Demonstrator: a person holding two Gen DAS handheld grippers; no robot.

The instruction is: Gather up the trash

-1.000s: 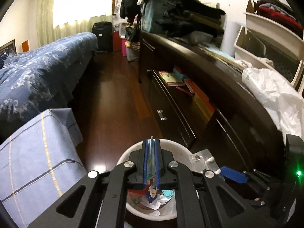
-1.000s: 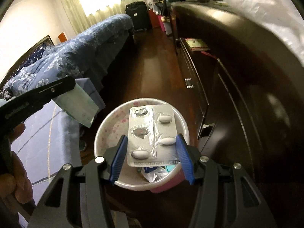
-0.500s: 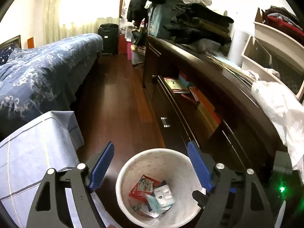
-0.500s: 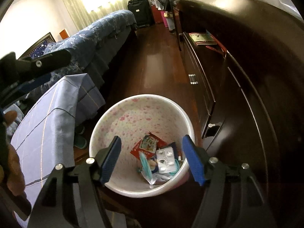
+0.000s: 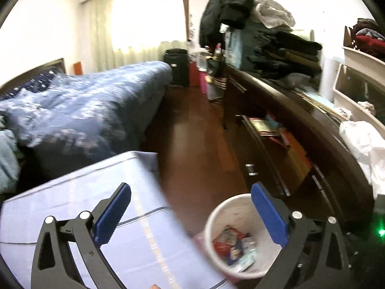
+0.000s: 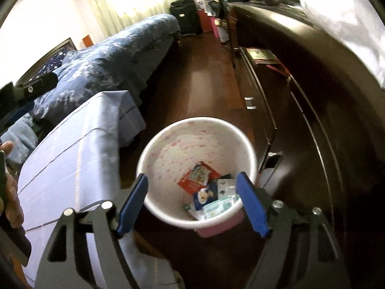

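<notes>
Right wrist view: right gripper (image 6: 192, 202), fingers spread and empty, frames the trash bin (image 6: 154, 149) directly ahead; left gripper (image 5: 190, 214), likewise spread, has it rightward.

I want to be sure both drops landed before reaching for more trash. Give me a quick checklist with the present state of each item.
1. Left claw open and holding nothing: ok.
2. Right claw open and holding nothing: ok.
3. Trash lying inside the waste bin, including the red wrapper: ok.
4. Bin upright on the floor beside the dark cabinet: ok.
5. Nothing spilled on the floor right around the bin: cannot tell, the claws and the blue cloth hide part of it.
6. Next piece of trash in sight: not ok, none shows clearly in either view.
</notes>
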